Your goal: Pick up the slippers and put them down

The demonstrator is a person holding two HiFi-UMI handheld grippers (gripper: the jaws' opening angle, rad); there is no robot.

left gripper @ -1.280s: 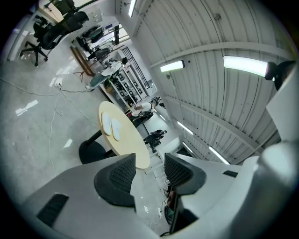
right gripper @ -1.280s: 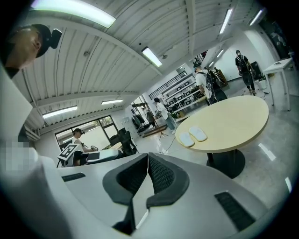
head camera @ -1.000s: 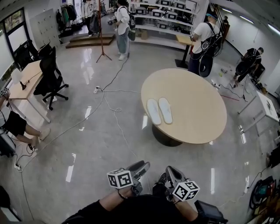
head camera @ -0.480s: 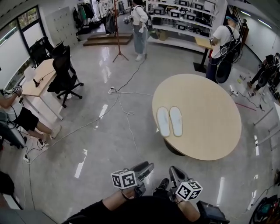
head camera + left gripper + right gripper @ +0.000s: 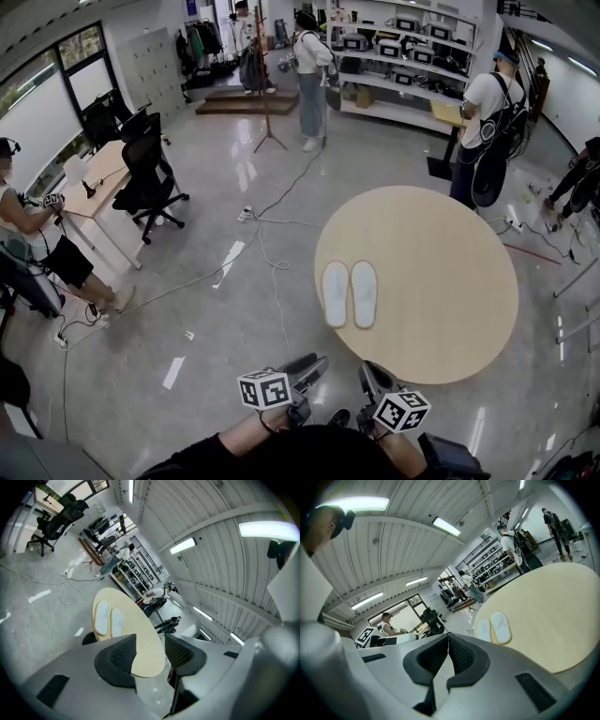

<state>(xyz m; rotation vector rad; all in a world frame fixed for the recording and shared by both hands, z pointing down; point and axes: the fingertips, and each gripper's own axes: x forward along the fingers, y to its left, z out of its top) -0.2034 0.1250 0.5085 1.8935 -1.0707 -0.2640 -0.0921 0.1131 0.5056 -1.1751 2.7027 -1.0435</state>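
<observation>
1. Two pale slippers lie side by side on the round wooden table (image 5: 441,272), close to its left edge. The left slipper (image 5: 335,293) and the right slipper (image 5: 364,293) are parallel and just beside each other, soles down.
2. The left tongs (image 5: 150,649) are held low at the near edge of the head view, over the grey floor (image 5: 187,309) and short of the table. Their jaws stand apart with nothing between them; only the table edge shows beyond the gap.
3. The right tongs (image 5: 447,645) sit just right of the left ones, also near of the table. Their pads are pressed together and hold nothing.
4. Both slippers are well apart from either tongs, untouched.
5. Cables (image 5: 267,253) trail across the floor left of the table. A black office chair (image 5: 150,183) stands by a desk (image 5: 94,183) at far left, where a seated person (image 5: 28,234) is.
6. A standing person (image 5: 487,122) is at the far side of the table, with shelves (image 5: 403,56) behind.
</observation>
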